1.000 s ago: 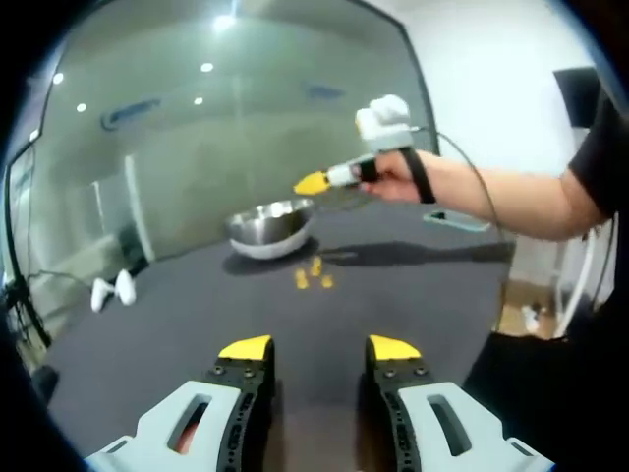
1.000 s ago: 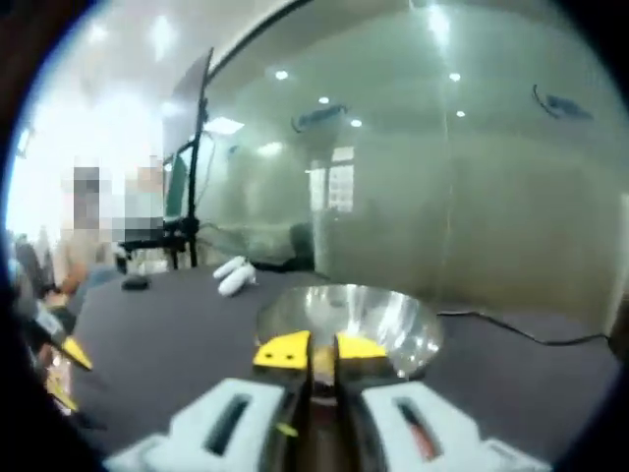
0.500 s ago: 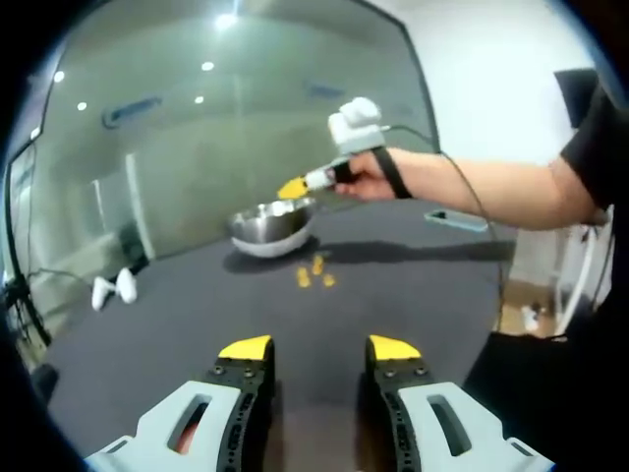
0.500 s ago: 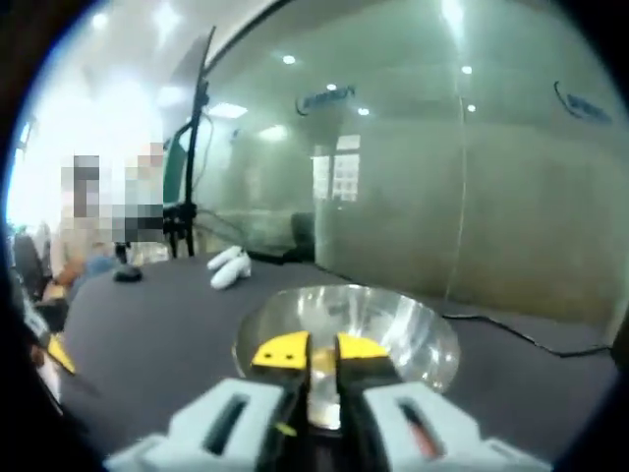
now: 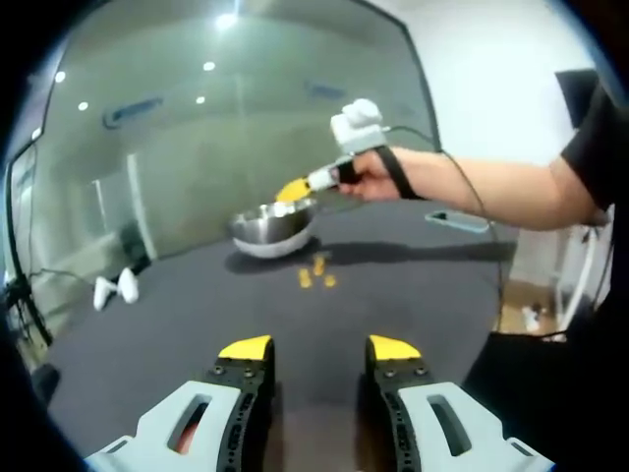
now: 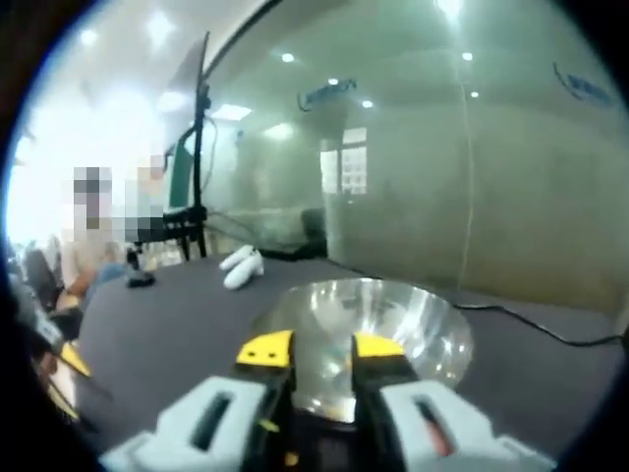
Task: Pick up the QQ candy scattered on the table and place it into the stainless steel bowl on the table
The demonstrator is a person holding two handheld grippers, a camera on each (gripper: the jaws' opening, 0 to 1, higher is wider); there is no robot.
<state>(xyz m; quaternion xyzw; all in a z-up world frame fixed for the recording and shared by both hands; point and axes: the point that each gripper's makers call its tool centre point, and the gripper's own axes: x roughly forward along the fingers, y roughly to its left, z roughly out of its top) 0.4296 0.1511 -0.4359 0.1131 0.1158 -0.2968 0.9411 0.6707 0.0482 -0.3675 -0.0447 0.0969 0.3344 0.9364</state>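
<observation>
The right gripper (image 6: 321, 347) hangs over the steel bowl (image 6: 373, 334) with jaws spread and nothing between them; lift straight up, clear of the rim. The left gripper (image 5: 318, 347), jaws also spread, hovers near the table (image 5: 413, 295), well apart from the three candies (image 5: 316, 275) beside the bowl.

In the left gripper view, the bowl (image 5: 271, 226) is set on the table (image 5: 177, 324) toward its far side, with three candies (image 5: 316, 273) lying on the table just before it. The right tool (image 5: 292, 188) is held over the bowl's right rim. Two white objects (image 5: 112, 289) lie well to the bowl's left, and a phone (image 5: 457, 220) lies to its right. The left tool (image 5: 319, 347) is held well before the candies.
</observation>
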